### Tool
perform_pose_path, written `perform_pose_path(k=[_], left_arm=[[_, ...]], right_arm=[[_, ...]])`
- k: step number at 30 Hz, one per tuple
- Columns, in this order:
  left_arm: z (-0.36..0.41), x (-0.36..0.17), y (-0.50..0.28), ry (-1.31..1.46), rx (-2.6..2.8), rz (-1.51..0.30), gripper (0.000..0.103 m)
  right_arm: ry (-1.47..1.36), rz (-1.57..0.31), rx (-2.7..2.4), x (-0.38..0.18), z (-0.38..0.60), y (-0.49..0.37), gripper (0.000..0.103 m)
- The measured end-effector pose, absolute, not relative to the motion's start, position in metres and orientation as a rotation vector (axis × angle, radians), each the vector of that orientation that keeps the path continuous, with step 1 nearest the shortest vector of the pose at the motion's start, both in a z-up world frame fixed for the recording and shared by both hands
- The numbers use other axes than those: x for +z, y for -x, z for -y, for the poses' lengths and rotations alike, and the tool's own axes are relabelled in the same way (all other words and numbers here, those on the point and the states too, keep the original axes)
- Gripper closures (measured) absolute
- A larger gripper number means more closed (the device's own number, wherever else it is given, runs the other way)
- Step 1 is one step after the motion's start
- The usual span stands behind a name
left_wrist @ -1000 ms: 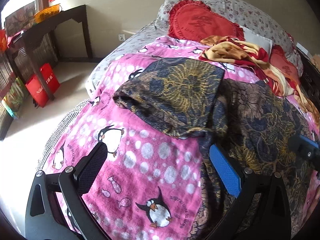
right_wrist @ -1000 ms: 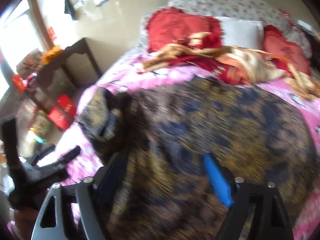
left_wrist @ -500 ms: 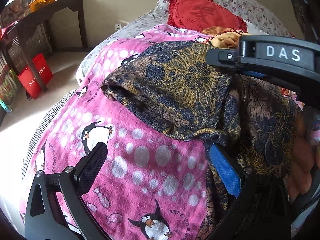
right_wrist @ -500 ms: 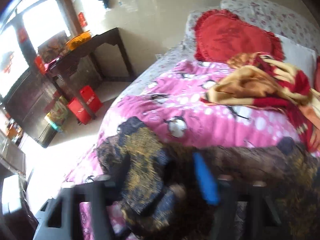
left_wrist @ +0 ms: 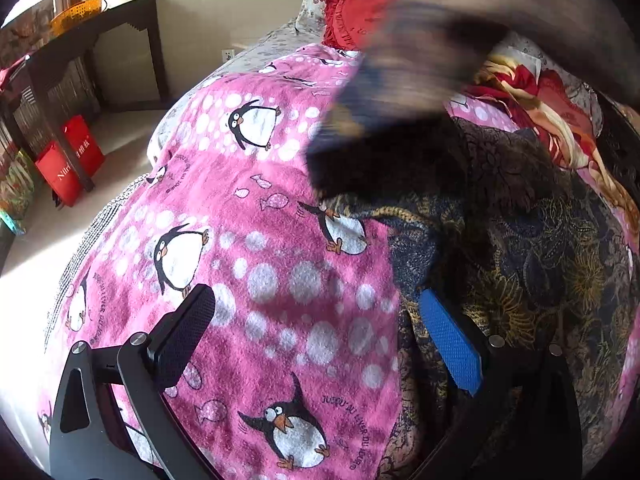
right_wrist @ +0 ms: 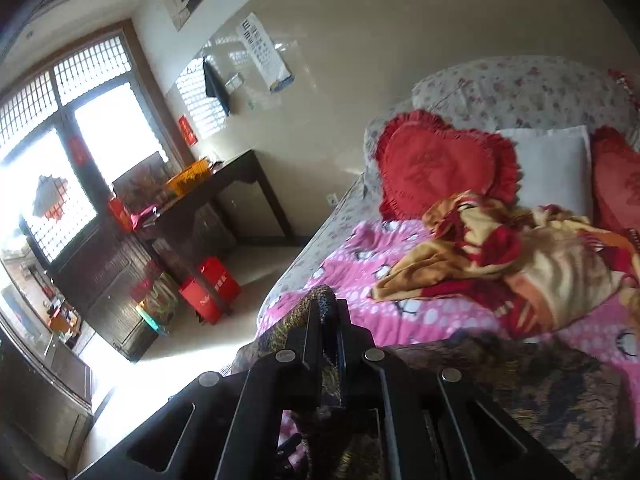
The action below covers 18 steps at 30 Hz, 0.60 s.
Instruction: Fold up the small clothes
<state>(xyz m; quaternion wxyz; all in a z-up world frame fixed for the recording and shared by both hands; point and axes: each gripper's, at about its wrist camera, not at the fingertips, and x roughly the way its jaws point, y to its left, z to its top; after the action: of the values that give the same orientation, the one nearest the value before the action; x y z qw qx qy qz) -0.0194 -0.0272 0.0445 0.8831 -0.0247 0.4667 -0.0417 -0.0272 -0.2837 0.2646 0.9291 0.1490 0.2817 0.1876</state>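
A dark navy garment with a gold floral print [left_wrist: 532, 264] lies on the pink penguin blanket [left_wrist: 248, 248] of the bed. My left gripper [left_wrist: 316, 320] hovers open over the garment's left edge, its blue pad [left_wrist: 448, 344] above the cloth and its black pad [left_wrist: 184, 332] above the blanket. My right gripper [right_wrist: 329, 320] is shut on a fold of the same garment [right_wrist: 540, 396] and holds it raised above the bed. In the left wrist view that lifted part [left_wrist: 384, 92] is a dark blur over the bed.
A red and gold cloth [right_wrist: 504, 256] lies crumpled near the red heart pillows [right_wrist: 440, 164] at the headboard. A dark wooden table [right_wrist: 224, 184] with an orange basket [left_wrist: 76, 12] stands left of the bed, with red bags [right_wrist: 208, 288] on the floor below it.
My right gripper closed on the garment's folded left part and lifted it off the blanket. The penguin blanket beneath it now shows. The left gripper stayed open in about the same place.
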Motion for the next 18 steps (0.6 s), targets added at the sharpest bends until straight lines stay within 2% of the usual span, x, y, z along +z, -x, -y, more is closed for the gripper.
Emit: perform_pose_path(k=[3, 6, 9, 15, 16, 18], left_arm=[[0.030, 0.042, 0.021, 0.052, -0.081, -0.976, 0.000], [0.037, 0.040, 0.023, 0.047, -0.070, -0.977, 0.000], [0.047, 0.039, 0.026, 0.027, -0.069, -0.980, 0.000], [0.048, 0.031, 0.019, -0.032, -0.040, -0.991, 0.000], [0.047, 0.030, 0.017, -0.033, -0.036, -0.993, 0.000], [0.043, 0.029, 0.015, -0.035, -0.024, -0.991, 0.000]], right_arm=[[-0.320, -0.584, 0.236, 0.272, 0.348, 0.061, 0.098], [-0.356, -0.640, 0.086, 0.252, 0.406, 0.083, 0.098], [-0.411, -0.752, -0.046, 0.211, 0.456, 0.094, 0.098], [-0.414, -1.044, -0.237, 0.092, 0.504, 0.080, 0.098], [-0.405, -1.077, -0.254, 0.080, 0.506, 0.075, 0.097], [-0.379, -1.071, -0.282, 0.078, 0.506, 0.072, 0.087]])
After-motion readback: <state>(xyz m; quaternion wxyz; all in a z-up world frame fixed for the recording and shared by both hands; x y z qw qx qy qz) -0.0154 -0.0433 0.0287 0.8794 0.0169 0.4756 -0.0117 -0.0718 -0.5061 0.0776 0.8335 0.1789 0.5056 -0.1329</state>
